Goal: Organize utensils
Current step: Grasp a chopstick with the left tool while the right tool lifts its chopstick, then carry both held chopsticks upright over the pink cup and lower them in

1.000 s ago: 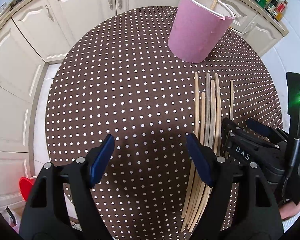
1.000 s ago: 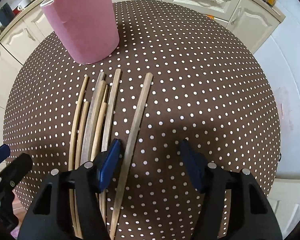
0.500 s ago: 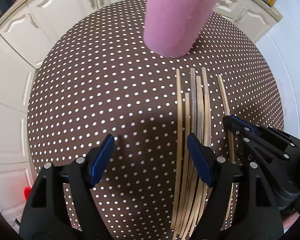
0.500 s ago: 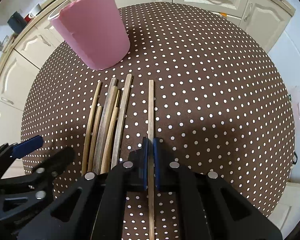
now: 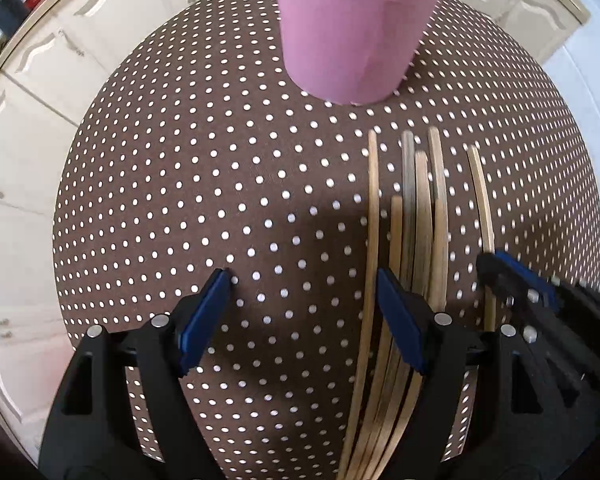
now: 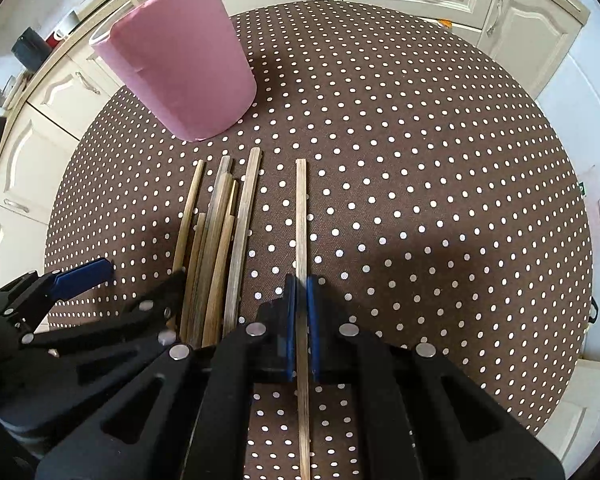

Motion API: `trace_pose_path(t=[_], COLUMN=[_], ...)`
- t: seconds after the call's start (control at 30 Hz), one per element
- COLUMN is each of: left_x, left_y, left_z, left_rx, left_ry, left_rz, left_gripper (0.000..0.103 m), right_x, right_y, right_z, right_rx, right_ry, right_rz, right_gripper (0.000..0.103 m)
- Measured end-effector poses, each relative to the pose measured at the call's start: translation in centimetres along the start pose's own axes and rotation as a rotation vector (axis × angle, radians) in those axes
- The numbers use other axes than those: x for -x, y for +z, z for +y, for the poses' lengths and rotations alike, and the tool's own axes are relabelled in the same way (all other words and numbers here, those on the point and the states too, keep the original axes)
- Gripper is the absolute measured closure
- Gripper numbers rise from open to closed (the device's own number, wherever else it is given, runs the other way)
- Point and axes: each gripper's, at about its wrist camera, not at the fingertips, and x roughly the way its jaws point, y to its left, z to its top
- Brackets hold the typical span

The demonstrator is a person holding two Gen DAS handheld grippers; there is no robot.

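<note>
The right gripper [image 6: 301, 280] is clamped on a single chopstick [image 6: 301, 216], its blue pads [image 6: 289, 312] pressed flat against the stick's sides somewhere past the middle of its length, so the far half juts forward along the fingers and the near end runs back beneath the tool. That stick's long axis lines up almost exactly with the gripper's own pointing direction, and it looks to be lying on the dotted tablecloth [image 6: 420, 160] or only just off it; I can't tell which. Just to its left lies the bundle of loose chopsticks [image 6: 216, 248], all roughly parallel to the held one. Beyond them and further left stands the pink cup [image 6: 180, 64], upright, with a couple of sticks already poking out of its top. So the carry, as I judge it, goes forward and to the left, with the stick needing to be tipped upright to drop in. The left gripper [image 5: 300, 304] hangs with its jaws wide apart and nothing between them, its right finger over the bundle's left edge. I can read no writing or brand anywhere.
</note>
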Motion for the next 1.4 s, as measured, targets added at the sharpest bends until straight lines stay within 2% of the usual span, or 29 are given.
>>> trace_pose_path(t=[0.03,0.1,0.13,0.17,0.2,0.23,0.47,0.63,0.83,1.17,1.4], left_x=[0.0,0.0,0.1,0.3,0.5,0.6,0.4,1.3,3.5,9.0,13.4], left_y=[0.2,0.4,0.6,0.7,0.7,1.0,1.6,0.8,-0.9,-2.4,-3.4], left_z=[0.0,-0.1,-0.3,-0.2,-0.3,-0.3,0.8,1.4,2.2,3.5,3.3], left_rx=[0.009,0.008,-0.001,-0.008,-0.012,-0.006,0.056,0.056,0.075,0.091,0.098], left_ry=[-0.001,-0.012,-0.013,-0.018,-0.021,-0.029,-0.096,-0.103,-0.102,-0.114,-0.107], left_rz=[-0.009,-0.028,-0.037,-0.038,-0.041,-0.033,-0.007,-0.023,-0.061,-0.187,-0.269], left_gripper=[0.028,0.036,0.046,0.065,0.077,0.095,0.097,0.097,0.097,0.097,0.097], right_x=[0.0,0.0,0.1,0.1,0.0,0.1,0.7,1.5,4.3,9.7,12.8], right_y=[0.0,0.1,0.1,0.1,0.2,0.2,-0.1,-0.3,0.0,0.9,1.5], right_z=[0.0,-0.2,-0.2,-0.3,-0.4,-0.5,-1.0,-1.9,-2.5,-3.3,-2.5], right_rx=[0.001,-0.001,-0.01,-0.021,-0.031,-0.037,-0.071,-0.097,-0.11,-0.114,-0.113], right_ry=[-0.001,-0.002,0.0,0.002,0.002,0.002,0.004,0.013,0.044,0.067,0.102], right_rz=[-0.001,0.0,0.001,0.003,0.006,0.007,0.002,-0.008,-0.08,-0.211,-0.308], right_gripper=[0.098,0.098,0.098,0.098,0.098,0.098,0.098,0.098,0.098,0.098,0.098])
